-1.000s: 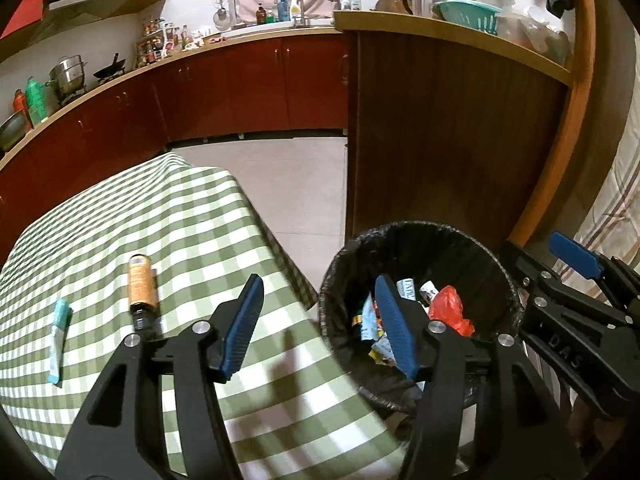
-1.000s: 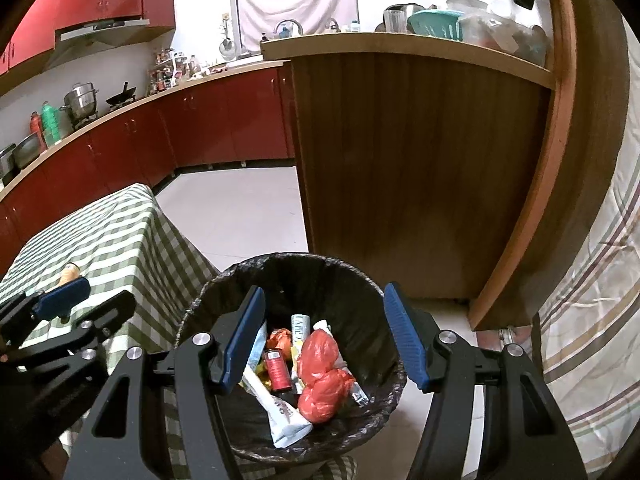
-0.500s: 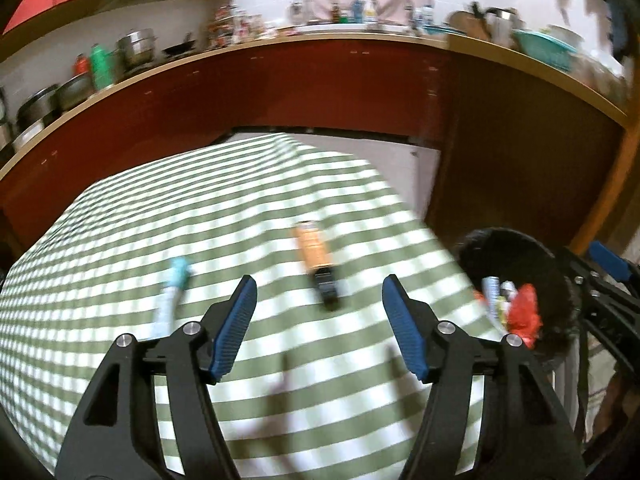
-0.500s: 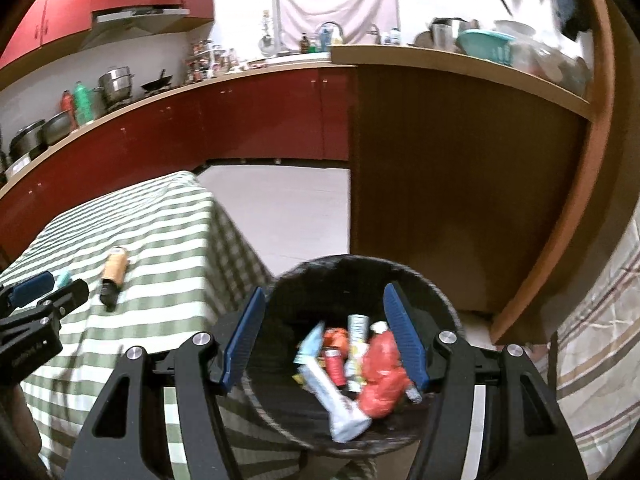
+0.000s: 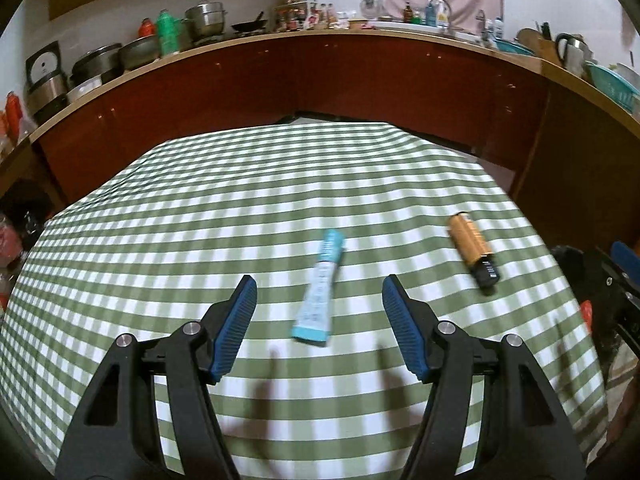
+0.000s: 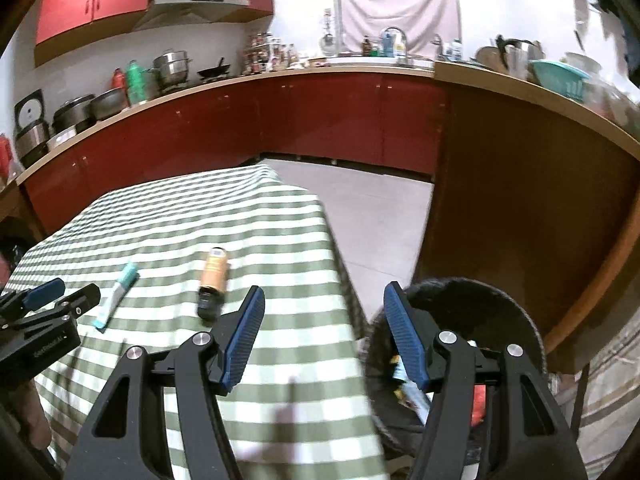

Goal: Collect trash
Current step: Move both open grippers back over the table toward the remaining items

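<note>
A light blue tube [image 5: 321, 296] lies on the green checked tablecloth [image 5: 200, 216], just ahead of my open, empty left gripper [image 5: 318, 304]. To its right lies an orange bottle with a black cap [image 5: 472, 250]. In the right wrist view the blue tube [image 6: 116, 295] and the orange bottle [image 6: 213, 280] lie left of my right gripper [image 6: 323, 310], which is open and empty above the table's right edge. The black-lined trash bin [image 6: 460, 300], with wrappers inside, stands on the floor to the right of the table. The left gripper [image 6: 60, 302] shows at the far left.
Red kitchen cabinets under a wooden counter [image 5: 360, 40] with pots and bottles curve behind the table. A tall wooden counter side [image 6: 520, 216] rises behind the bin. Tiled floor [image 6: 376, 216] lies between the table and the cabinets. The right gripper [image 5: 624, 276] shows at the left view's right edge.
Both grippers swung left, from over the bin toward the table. The left one now faces the blue tube; the right one has the bin at its right side.
</note>
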A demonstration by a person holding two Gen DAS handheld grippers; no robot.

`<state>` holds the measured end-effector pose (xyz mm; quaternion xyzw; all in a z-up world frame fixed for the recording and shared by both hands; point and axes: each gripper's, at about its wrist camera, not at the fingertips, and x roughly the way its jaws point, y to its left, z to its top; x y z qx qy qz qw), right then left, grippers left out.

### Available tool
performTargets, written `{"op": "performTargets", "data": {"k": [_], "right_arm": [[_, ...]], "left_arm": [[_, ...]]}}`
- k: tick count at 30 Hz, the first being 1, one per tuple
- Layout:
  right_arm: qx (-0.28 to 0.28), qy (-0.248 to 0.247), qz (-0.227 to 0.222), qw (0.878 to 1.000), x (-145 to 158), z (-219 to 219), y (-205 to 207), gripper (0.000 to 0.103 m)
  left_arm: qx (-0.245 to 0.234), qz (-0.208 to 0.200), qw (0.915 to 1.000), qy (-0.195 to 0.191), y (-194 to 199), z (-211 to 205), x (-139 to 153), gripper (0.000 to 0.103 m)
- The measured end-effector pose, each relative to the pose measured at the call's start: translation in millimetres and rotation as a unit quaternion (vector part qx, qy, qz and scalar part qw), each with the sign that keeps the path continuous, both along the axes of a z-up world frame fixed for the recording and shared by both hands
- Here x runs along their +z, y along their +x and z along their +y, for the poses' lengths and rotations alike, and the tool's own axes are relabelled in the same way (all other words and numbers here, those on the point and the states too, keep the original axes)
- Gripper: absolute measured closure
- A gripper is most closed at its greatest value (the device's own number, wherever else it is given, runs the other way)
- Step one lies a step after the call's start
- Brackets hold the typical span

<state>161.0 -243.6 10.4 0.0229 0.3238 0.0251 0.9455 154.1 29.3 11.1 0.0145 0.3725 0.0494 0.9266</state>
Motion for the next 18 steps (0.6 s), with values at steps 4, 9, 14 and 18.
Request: {"op": "performTargets", "data": {"k": [4,9,14,18], "right_arm": [[0.019,-0.005,0.003,1.000,-0.5,20.9,8.0,0.042],[0.037,-0.011,0.009,0.999,-2.8,41.6,18.6,0.042],[0.050,-0.019,0.017,0.998,-6.3,59.4,32.1,0.042],[0.056,-0.022,0.025,0.998,-9.3,68.3,41.5,0.042]], "left_arm": [[0.014,0.003,0.9999,-0.001,-3.7,19.4,-1.6,0.039],[0.031,0.007,0.9995,-0.005,-3.7,41.2,-4.2,0.039],[0.047,0.011,0.9988,-0.008,0.8,58.7,-7.8,0.039],[0.056,0.015,0.9983,-0.011,3.8,68.7,-11.9,0.039]]}}
